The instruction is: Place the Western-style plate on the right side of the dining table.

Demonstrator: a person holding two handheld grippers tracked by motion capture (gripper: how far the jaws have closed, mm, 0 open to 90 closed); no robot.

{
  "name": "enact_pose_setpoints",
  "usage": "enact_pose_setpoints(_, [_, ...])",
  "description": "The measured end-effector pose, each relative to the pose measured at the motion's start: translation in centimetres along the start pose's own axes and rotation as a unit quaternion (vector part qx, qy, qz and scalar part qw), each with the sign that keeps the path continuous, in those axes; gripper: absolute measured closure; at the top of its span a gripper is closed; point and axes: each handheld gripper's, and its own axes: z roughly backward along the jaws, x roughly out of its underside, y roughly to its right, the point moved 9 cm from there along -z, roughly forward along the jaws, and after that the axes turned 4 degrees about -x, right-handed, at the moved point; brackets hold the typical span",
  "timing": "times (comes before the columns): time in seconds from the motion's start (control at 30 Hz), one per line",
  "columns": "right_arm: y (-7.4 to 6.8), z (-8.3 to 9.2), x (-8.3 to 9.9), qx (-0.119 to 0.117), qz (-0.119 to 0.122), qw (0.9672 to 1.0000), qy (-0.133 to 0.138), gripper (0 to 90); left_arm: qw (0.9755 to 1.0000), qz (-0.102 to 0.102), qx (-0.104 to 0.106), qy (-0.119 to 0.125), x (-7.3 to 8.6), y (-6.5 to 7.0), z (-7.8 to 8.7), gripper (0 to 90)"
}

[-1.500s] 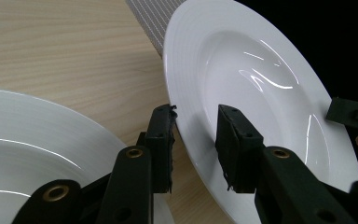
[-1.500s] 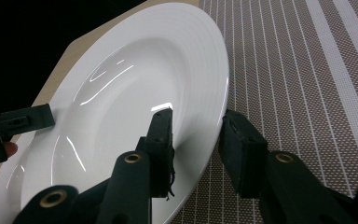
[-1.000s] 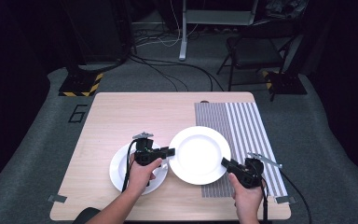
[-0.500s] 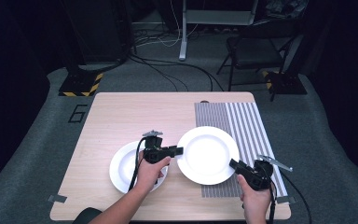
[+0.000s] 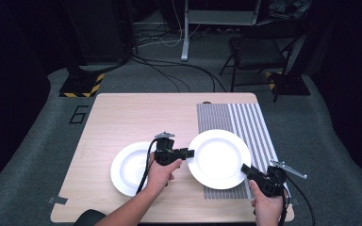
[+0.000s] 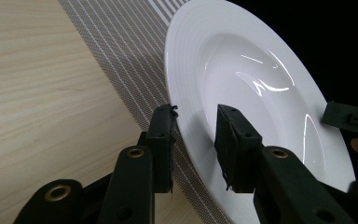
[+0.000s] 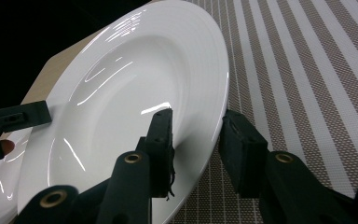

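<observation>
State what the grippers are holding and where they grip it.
Both hold one white plate by its rim: the left gripper clamps the left edge, the right gripper the opposite edge near the person.

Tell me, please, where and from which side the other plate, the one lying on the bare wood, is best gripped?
Probably by its rim. The plate lies flat on the table, so only the thin raised edge gives jaws a purchase. Come in level from the near side, one jaw above the rim and one below.
</observation>
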Motion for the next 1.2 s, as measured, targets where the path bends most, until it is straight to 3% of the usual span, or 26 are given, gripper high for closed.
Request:
enact_pose_setpoints(0.1, [0.5, 0.4, 0.0, 0.003, -0.004, 1.0000, 0.003, 64.9, 1.0000, -0.007, 0.003, -0.005, 0.1, 0.4, -0.5, 67.9])
enact_pose_setpoints(0.6, [2.3, 1.7, 0.1, 0.016, -0.008, 0.9998, 0.005, 65.0, 0.9999, -0.002, 0.011, -0.011, 0.4, 1.7, -2.4, 67.9])
enact_pose_setpoints(1.2, [2.7, 0.9, -1.0, 0.014, -0.006, 0.9998, 0.011, 65.2, 1.0000, -0.003, 0.008, -0.002, -0.9, 1.2, -3.3, 68.2])
